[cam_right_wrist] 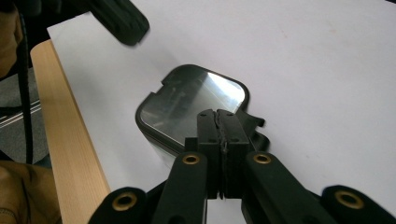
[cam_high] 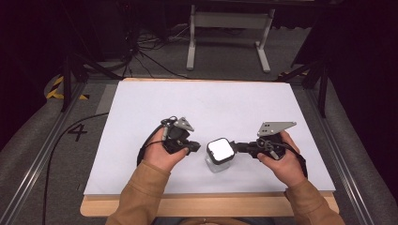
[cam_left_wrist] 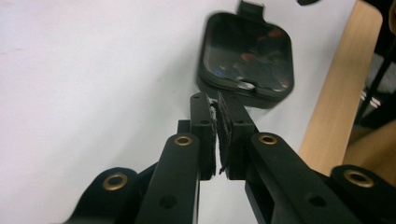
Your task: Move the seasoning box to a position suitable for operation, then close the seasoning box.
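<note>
Dark room, grey floor with trailing cables and a white frame stand beyond the far edge; the white tabletop (cam_high: 197, 103) sits on a pale wooden board whose lip shows along the near side. We note one object of work: a small clear container (cam_high: 218, 157) with a dark-rimmed, glossy square lid (cam_right_wrist: 191, 105), standing upright near the front edge, between the two hands. The right tongs (cam_high: 234, 147) come in level from the container's right, tips at the lid's edge; in the right gripper view the two black jaws are pressed together with no visible gap, at the rim by the lid's small tab (cam_right_wrist: 254, 123). Whether a thin lip of the lid is pinched between the pads we cannot tell. The left tongs (cam_high: 195, 147) lie just beside the container on its left, apart from it; in the left gripper view the pads (cam_left_wrist: 229, 126) stand a hair apart with nothing between them, and the lid lies straight ahead of the tips, slightly right. The lid is squarish, so no long axis governs the approach; the tab side faces the right hand. We judge the right hand nearer and better placed to work the lid, the left free to steady the body. Contents: the walls look clear, and we make out nothing inside.
</note>
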{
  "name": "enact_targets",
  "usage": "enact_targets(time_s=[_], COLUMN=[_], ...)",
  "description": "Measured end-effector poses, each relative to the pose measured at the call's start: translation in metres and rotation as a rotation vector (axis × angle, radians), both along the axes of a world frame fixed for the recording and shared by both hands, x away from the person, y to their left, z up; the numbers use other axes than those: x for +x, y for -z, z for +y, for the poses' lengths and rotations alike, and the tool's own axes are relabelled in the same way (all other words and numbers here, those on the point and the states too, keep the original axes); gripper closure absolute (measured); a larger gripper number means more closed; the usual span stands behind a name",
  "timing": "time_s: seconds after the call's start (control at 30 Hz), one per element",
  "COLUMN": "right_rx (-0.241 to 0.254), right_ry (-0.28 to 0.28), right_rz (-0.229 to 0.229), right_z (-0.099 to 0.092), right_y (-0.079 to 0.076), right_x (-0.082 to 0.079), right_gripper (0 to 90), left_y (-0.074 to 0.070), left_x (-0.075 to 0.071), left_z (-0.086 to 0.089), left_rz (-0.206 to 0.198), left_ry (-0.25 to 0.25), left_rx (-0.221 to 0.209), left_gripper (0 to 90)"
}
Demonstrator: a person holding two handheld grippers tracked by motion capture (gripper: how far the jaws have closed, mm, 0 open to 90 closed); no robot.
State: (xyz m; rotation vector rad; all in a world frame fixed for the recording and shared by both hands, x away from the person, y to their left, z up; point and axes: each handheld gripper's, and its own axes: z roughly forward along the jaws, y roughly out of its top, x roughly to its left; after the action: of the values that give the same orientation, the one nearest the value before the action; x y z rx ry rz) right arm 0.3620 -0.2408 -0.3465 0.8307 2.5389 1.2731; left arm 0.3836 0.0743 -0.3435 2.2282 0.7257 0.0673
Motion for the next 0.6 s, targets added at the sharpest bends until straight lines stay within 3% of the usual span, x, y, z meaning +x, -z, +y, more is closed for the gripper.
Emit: enact_targets(time_s=[0.13,0.3,0.6], right_rx=[0.003,-0.035,-0.105], right_ry=[0.033,0.002,-0.049], right_rz=[-0.004,0.027,0.12], right_z=[-0.019,-0.033,-0.022], right_y=[-0.004,0.001,0.026], right_x=[0.001,0.009,0.021], right_gripper=[90.0,90.0,90.0], left_y=[-0.005,-0.008,-0.009], left_x=[0.005,0.007,0.004], left_z=[0.017,0.027,0.036], left_rz=[-0.012,-0.019,-0.024], left_ry=[-0.044,-0.075,-0.101], left_rx=[-0.028,-0.052,-0.062], left_gripper=[84.5,83.3,83.1])
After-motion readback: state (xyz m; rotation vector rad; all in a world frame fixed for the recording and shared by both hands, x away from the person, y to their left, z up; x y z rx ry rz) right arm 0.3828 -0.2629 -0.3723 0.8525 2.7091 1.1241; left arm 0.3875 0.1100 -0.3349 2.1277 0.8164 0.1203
